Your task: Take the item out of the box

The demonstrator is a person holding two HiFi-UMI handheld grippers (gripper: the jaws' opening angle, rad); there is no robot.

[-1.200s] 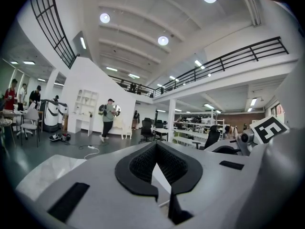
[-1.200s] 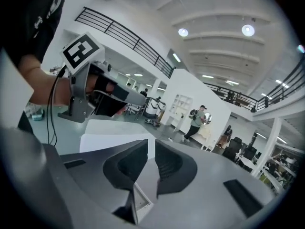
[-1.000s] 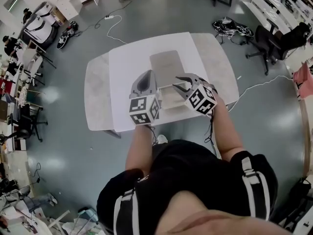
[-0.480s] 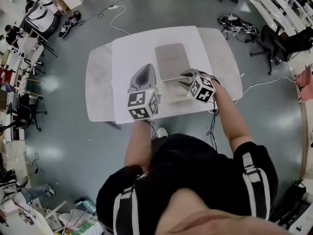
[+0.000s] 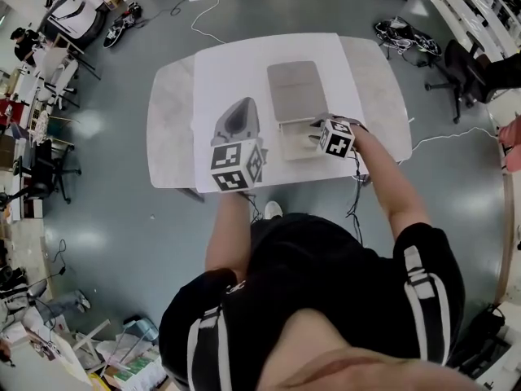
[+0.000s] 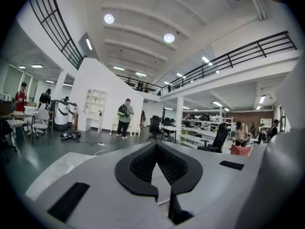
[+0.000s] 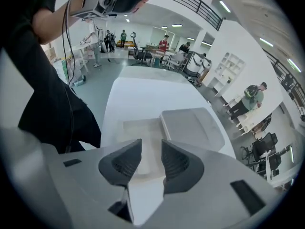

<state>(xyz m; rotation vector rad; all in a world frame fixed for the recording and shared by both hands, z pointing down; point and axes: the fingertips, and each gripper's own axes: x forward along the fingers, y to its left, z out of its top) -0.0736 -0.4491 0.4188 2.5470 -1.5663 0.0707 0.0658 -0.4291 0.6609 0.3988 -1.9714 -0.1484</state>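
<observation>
Grey rounded table (image 5: 167,137) on a grey floor, a white rectangular sheet (image 5: 236,72) covering its middle; black office chair (image 5: 468,63) and a tangle of dark cables (image 5: 403,35) off to the far right, loose white cable (image 5: 203,19) on the floor beyond the far edge; all well apart from the work.

On the sheet, flat grey-beige lid (image 5: 297,90) lies on the far side, with the shallow pale box tray (image 5: 295,147) touching its near edge; the item can't be told apart from the tray's pale inside.

Right gripper (image 5: 313,134) tilts down over the tray's right part, jaws apart and empty; the tray (image 7: 138,132) shows straight through the gap.

Left gripper (image 5: 243,104) sits left of the box over bare sheet, roughly level, jaw tips together, nothing gripped.
</observation>
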